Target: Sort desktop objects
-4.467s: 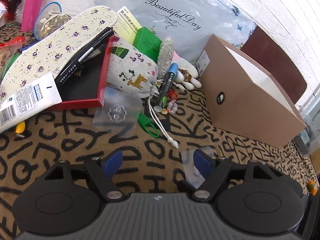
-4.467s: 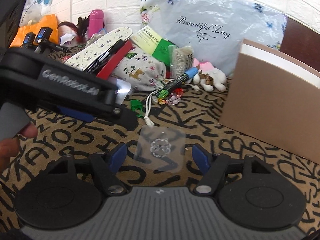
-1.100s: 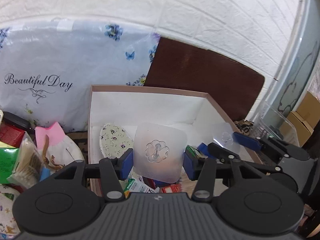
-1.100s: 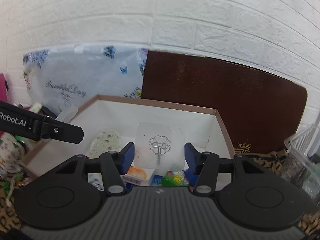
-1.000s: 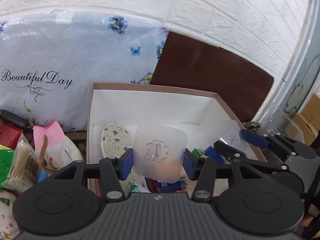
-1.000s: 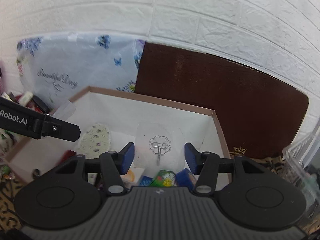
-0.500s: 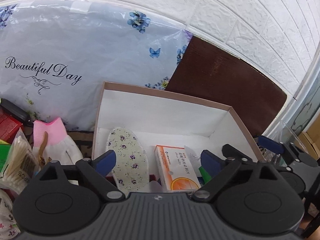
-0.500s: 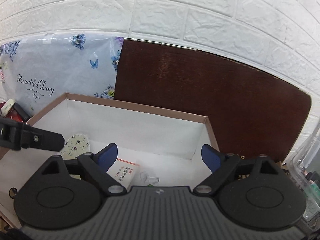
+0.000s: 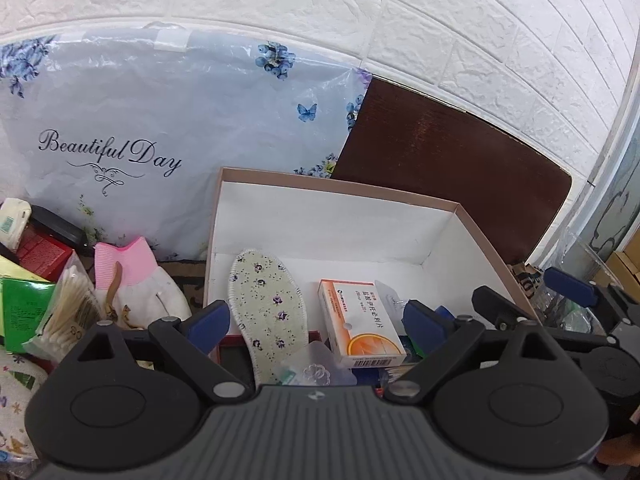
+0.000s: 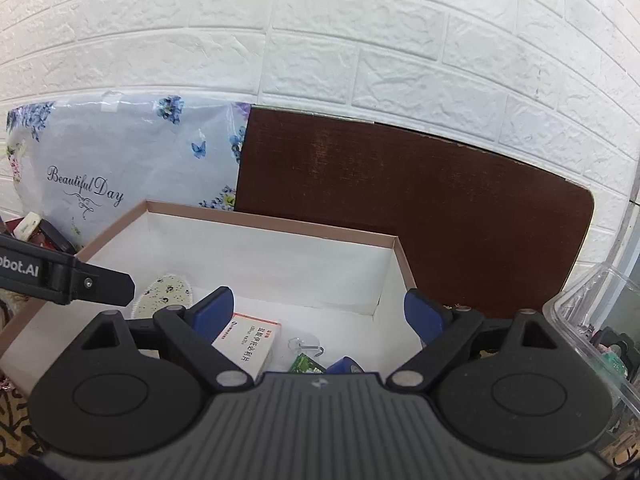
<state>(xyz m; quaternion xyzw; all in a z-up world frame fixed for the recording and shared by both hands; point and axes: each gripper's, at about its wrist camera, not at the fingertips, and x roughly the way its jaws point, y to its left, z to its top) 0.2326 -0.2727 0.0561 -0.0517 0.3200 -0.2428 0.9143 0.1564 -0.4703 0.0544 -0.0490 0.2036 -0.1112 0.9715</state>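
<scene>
Grippers, left point(image 9: 316, 322) and right point(image 10: 320, 312), hover spread and empty over the box point(image 9: 336, 190). Clear hook point(image 9: 316, 372) at 6 o'clock lies loosely stacked and may slide if bumped.

- A white wall point(image 10: 360, 40) of raised, brick-shaped panels fills the back of both views, evenly lit by soft daylight.
- A dark brown board point(image 10: 420, 216) with a rounded upper corner leans upright against the wall.
- Just beside the board, on its left, a pale blue plastic sheet point(image 9: 160, 120) printed with flowers, butterflies and "Beautiful Day" covers the lower wall.
- A grey vertical frame point(image 9: 624, 152), perhaps a window or door edge, runs along the far right.
</scene>
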